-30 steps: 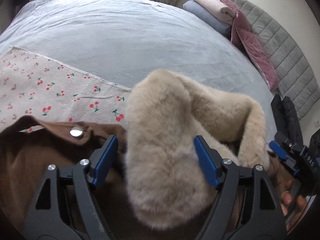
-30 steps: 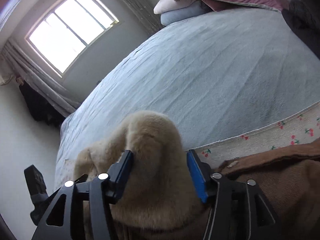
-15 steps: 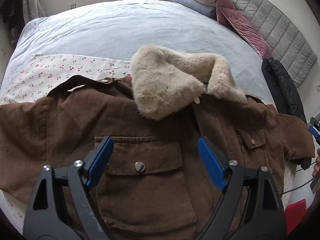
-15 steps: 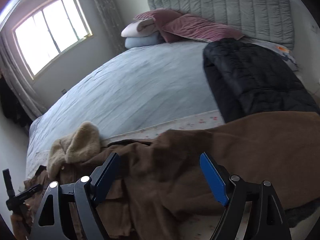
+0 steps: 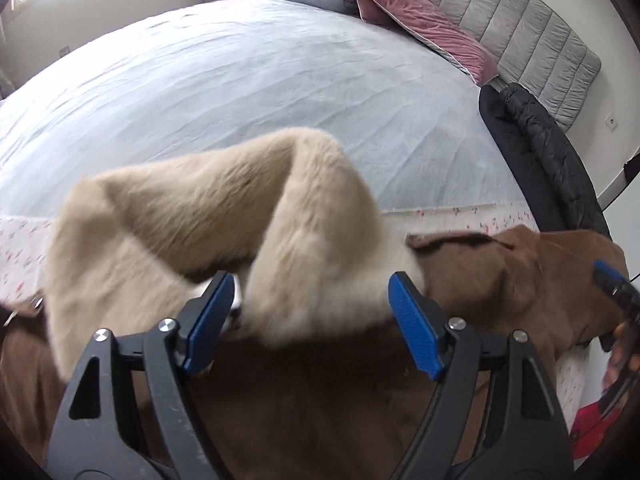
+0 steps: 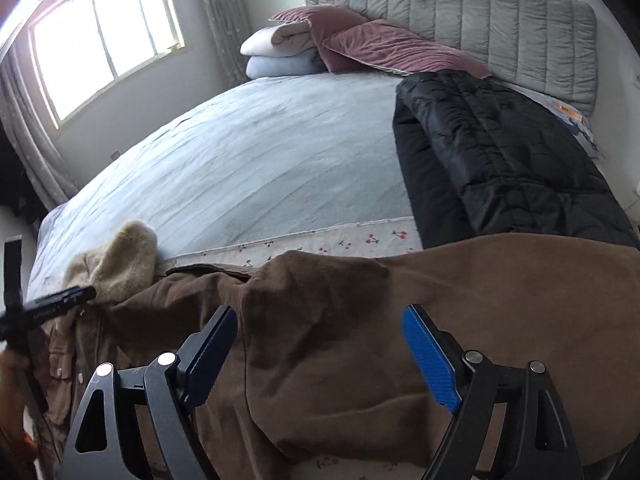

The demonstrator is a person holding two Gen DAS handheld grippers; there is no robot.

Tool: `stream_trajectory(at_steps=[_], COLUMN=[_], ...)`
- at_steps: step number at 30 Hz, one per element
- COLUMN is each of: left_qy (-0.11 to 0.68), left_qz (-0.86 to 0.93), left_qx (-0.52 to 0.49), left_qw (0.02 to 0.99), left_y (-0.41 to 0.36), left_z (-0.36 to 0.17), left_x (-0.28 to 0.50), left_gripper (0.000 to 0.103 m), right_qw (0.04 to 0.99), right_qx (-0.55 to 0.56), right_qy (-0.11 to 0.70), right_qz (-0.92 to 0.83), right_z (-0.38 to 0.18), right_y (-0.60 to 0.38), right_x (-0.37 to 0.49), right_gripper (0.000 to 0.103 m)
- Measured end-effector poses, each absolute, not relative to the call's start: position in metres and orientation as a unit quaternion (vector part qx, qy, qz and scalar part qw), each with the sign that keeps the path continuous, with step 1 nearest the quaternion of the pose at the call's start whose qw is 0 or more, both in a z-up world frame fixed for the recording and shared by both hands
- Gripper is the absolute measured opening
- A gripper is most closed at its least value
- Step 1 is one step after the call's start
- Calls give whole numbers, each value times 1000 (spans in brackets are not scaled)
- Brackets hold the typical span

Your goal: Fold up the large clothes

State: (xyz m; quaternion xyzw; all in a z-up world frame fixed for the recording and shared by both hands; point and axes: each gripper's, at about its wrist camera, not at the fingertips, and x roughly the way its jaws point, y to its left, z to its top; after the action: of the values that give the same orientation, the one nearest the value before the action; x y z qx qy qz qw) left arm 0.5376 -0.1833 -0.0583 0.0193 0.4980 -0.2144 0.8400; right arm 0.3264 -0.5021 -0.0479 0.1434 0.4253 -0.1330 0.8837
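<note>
A brown jacket (image 5: 520, 280) with a beige fur collar (image 5: 208, 216) lies on a cherry-print cloth (image 6: 344, 240) at the near edge of the bed. My left gripper (image 5: 310, 312) is open, its jaws either side of the collar's right flap, close over it. My right gripper (image 6: 320, 344) is open and empty, just above the jacket's brown sleeve (image 6: 400, 320). The collar also shows far left in the right wrist view (image 6: 120, 260), with the left gripper beside it.
A black puffer jacket (image 6: 500, 160) lies on the bed's right side, next to the sleeve. Pink cushions (image 6: 380, 48), folded blankets (image 6: 276, 60) and a grey headboard (image 6: 480, 20) are at the far end. The pale blue bedspread (image 6: 260, 160) stretches beyond the jacket. A window (image 6: 100, 40) is left.
My left gripper pulled back from the collar, then moved forward again over its right flap. My right gripper let go of the collar and swung right to the brown sleeve.
</note>
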Motion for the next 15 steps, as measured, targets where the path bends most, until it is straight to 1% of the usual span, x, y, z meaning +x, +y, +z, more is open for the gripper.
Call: stream_trajectory(at_steps=[3, 6, 7, 8, 9, 10, 11, 12, 13, 15], left_qy=[550, 557, 558, 563, 566, 562, 557, 549, 539, 513], left_qz=[-216, -219, -227, -245, -248, -252, -258, -262, -266, -271], left_qx=[33, 8, -8, -33, -44, -45, -43, -46, -56, -81], left_qw=[806, 801, 798, 789, 785, 786, 789, 792, 797, 810], left_y=[-200, -198, -197, -195, -195, -195, -194, -192, -189, -179], left_z=[-83, -95, -96, -98, -100, -101, -101, -100, -99, -96], left_x=[562, 572, 573, 575, 576, 576, 574, 571, 568, 562], left_gripper=[80, 78, 66, 51, 48, 38, 31, 28, 23, 19], right_qw=[886, 891, 893, 893, 891, 887, 873, 859, 847, 833], right_qx=[139, 107, 92, 76, 65, 63, 66, 64, 59, 81], right_qy=[431, 436, 437, 440, 446, 455, 479, 503, 522, 542], right_qz=[-101, -71, -63, -57, -55, -55, -56, -66, -78, -71], right_z=[-69, -84, -87, -90, -94, -98, -109, -119, -128, -147], right_y=[-489, -475, -471, -468, -469, -471, -477, -483, -488, -498], right_x=[358, 392, 403, 416, 428, 437, 450, 458, 462, 460], right_gripper=[86, 86, 86, 86, 86, 86, 86, 86, 86, 84])
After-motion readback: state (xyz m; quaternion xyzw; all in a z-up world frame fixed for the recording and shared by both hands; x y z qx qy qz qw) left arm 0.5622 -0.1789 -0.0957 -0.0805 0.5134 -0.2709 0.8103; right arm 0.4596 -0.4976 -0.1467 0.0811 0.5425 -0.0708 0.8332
